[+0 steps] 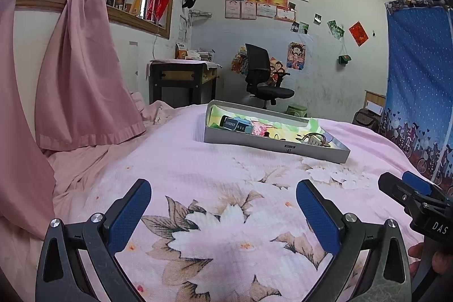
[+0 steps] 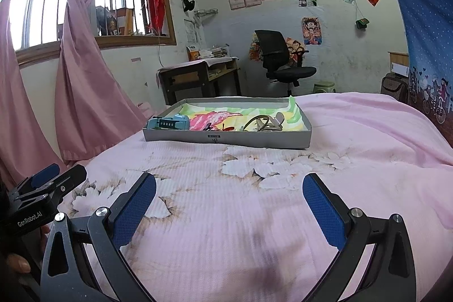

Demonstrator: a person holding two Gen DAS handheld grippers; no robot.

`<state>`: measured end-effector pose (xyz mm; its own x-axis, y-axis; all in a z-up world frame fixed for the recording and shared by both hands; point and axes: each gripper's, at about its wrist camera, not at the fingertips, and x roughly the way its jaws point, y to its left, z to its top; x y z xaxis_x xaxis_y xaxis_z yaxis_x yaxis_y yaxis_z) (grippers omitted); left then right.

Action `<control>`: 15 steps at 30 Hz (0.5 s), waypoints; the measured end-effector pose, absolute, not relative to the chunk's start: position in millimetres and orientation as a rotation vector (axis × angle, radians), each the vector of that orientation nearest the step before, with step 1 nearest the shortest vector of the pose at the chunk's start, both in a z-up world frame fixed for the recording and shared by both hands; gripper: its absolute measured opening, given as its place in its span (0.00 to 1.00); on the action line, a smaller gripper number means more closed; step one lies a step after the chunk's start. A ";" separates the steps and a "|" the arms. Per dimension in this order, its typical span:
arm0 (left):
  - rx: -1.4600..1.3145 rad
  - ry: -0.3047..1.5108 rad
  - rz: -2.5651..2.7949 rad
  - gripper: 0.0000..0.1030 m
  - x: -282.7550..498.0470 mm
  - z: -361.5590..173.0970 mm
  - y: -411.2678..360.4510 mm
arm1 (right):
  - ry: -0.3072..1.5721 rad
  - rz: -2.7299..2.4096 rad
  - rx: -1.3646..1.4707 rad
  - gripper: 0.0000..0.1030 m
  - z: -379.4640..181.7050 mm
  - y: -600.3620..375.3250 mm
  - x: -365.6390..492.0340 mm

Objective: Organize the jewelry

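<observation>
A shallow grey tray lined with colourful paper lies on the pink floral bedspread, well ahead of both grippers. Inside it, at the left end, rests a light blue watch. Small dark and red trinkets lie in the middle, and a bunch of rings and bangles sits at the right end. My left gripper is open above the bedspread with nothing between its blue pads. Just as wide open and empty is my right gripper. Each shows at the edge of the other's view.
The bed carries the tray. Pink curtains hang on the left under a barred window. Beyond the bed stand a desk, a black office chair and a blue patterned cloth at the right.
</observation>
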<state>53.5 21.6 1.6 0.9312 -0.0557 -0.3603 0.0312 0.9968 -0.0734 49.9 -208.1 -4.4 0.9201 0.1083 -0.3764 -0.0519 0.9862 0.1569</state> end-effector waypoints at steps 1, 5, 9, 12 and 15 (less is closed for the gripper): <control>-0.067 0.370 -0.044 1.00 53.2 1.7 21.7 | 0.396 0.083 0.146 0.99 -4.6 -208.1 50.7; -0.065 0.372 -0.043 1.00 53.8 1.2 21.5 | 0.396 0.084 0.141 0.99 -5.9 -208.4 50.8; -0.057 0.373 -0.039 1.00 53.6 -0.5 22.0 | 0.400 0.082 0.143 0.99 -7.9 -208.4 50.8; -0.060 0.373 -0.039 1.00 54.0 -0.5 22.0 | 0.400 0.081 0.147 0.99 -8.7 -209.0 50.0; -0.060 0.374 -0.040 1.00 53.7 0.0 21.2 | 0.400 0.082 0.146 0.99 -8.9 -209.0 50.0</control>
